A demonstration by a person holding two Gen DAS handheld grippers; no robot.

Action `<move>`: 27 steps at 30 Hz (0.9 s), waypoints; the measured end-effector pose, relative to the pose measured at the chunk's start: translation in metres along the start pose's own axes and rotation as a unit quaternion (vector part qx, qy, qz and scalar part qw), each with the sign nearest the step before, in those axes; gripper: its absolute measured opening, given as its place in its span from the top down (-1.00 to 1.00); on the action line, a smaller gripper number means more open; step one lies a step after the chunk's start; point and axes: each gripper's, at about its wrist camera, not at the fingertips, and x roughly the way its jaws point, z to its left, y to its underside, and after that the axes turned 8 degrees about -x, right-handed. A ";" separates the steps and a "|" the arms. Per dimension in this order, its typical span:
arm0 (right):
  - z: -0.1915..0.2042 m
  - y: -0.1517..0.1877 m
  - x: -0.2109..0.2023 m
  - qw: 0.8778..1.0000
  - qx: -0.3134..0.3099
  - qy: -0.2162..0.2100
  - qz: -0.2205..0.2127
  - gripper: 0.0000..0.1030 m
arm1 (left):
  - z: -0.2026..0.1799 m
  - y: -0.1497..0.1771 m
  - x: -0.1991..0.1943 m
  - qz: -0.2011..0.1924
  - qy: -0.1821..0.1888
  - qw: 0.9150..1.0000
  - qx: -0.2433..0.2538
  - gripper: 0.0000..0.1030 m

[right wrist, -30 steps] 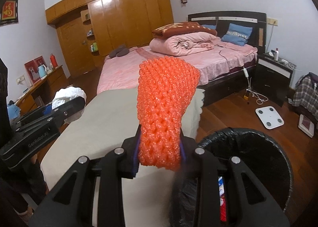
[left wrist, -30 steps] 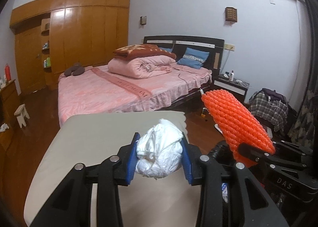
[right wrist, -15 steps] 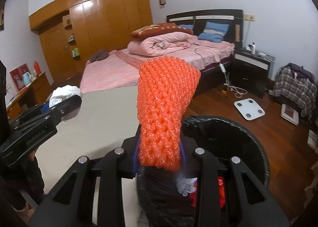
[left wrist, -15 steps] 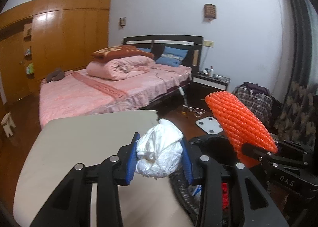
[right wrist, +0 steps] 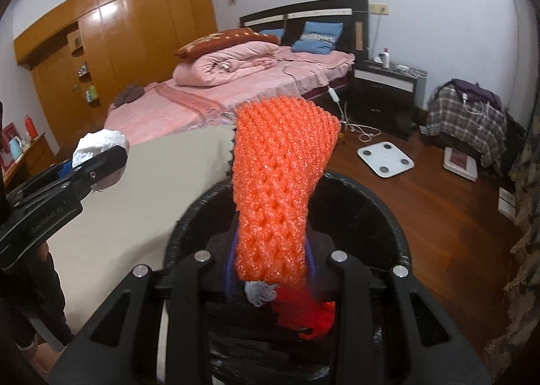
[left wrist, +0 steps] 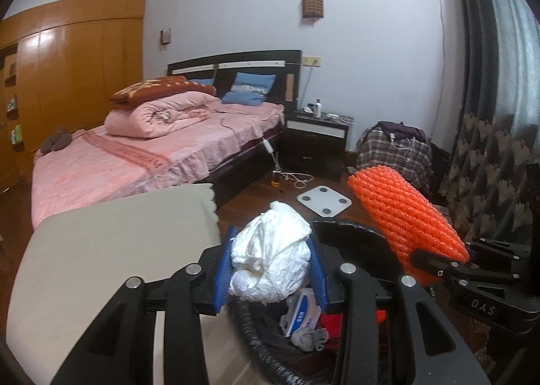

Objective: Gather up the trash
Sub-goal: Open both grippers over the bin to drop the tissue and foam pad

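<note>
Now my left gripper (left wrist: 271, 265) is clenched on a crumpled white wad (left wrist: 271, 258), blue pads pressing both its sides, over the near rim of the black bin (left wrist: 341, 233). My right gripper (right wrist: 270, 262) grasps an orange foam net (right wrist: 280, 182) standing upright above the bin's mouth. Inside the bin lie a blue-and-white packet (left wrist: 300, 314), a grey scrap (right wrist: 260, 294) and something red (right wrist: 303, 310). At 9 o'clock of the bin sits the beige counter (left wrist: 111, 250); at 12, the scale (right wrist: 384, 155) on the floor.
</note>
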 end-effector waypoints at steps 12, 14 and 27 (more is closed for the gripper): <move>-0.028 0.019 0.016 1.000 0.013 0.016 0.021 0.41 | -0.030 0.006 0.045 0.025 0.039 0.999 0.012 0.23; -0.031 0.020 0.021 1.000 0.011 0.016 0.024 0.41 | -0.031 0.006 0.052 0.029 0.042 0.999 0.011 0.23; -0.041 0.029 0.066 0.998 0.001 0.021 0.062 -0.18 | -0.031 0.010 0.093 0.073 0.079 0.994 -0.007 -0.28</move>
